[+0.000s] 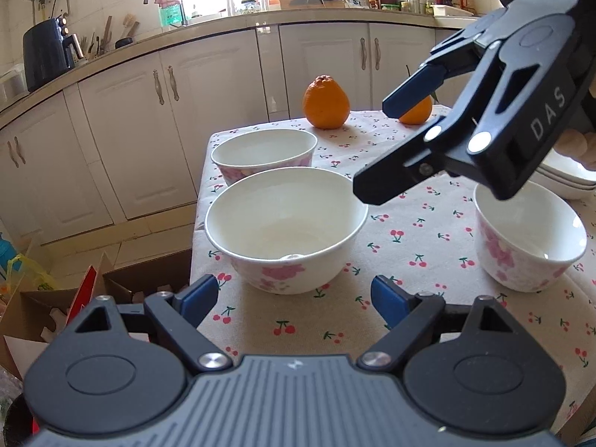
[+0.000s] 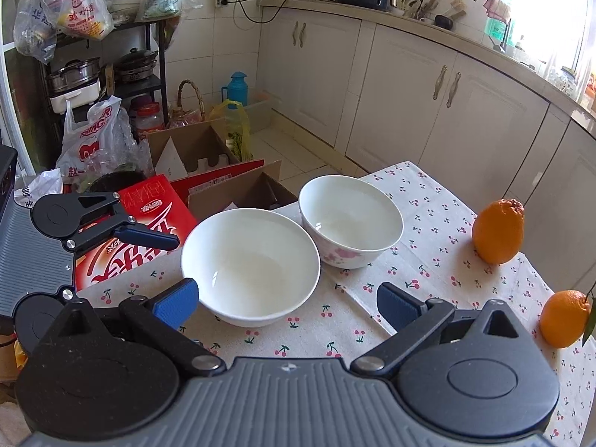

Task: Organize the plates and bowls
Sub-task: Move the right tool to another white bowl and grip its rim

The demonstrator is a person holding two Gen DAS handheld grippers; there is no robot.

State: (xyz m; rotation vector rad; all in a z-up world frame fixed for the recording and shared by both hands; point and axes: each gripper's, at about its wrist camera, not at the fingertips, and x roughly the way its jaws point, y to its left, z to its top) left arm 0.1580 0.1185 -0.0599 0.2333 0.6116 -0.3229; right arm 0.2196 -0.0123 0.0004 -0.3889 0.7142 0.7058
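A: Progress check. Three white porcelain bowls with pink flower print stood apart on the cherry-print cloth of the table (image 1: pixel 409 231): the large near bowl (image 1: pixel 285 236), the second bowl (image 1: pixel 264 154) just behind it at the far left edge, and the small bowl (image 1: pixel 529 238) well off to the right. Nothing nested yet.

B: Plates?

A: A stack of white plates (image 1: pixel 566 177) showed at the far right, mostly hidden behind the right tool (image 1: pixel 376 145). Could not tell whether that stack was finished.

B: Tools?

A: Left tool (image 1: pixel 294 298) stood about half open, empty, blue pads either side of the near bowl's front but not touching. Right tool also open and empty, hanging above the cloth between the bowls.

B: Anything else?

A: Two oranges, the big knobbly orange (image 1: pixel 326 102) and the smaller orange (image 1: pixel 417 111), at the far edge. Judged: bowl stacking remained entirely undone.
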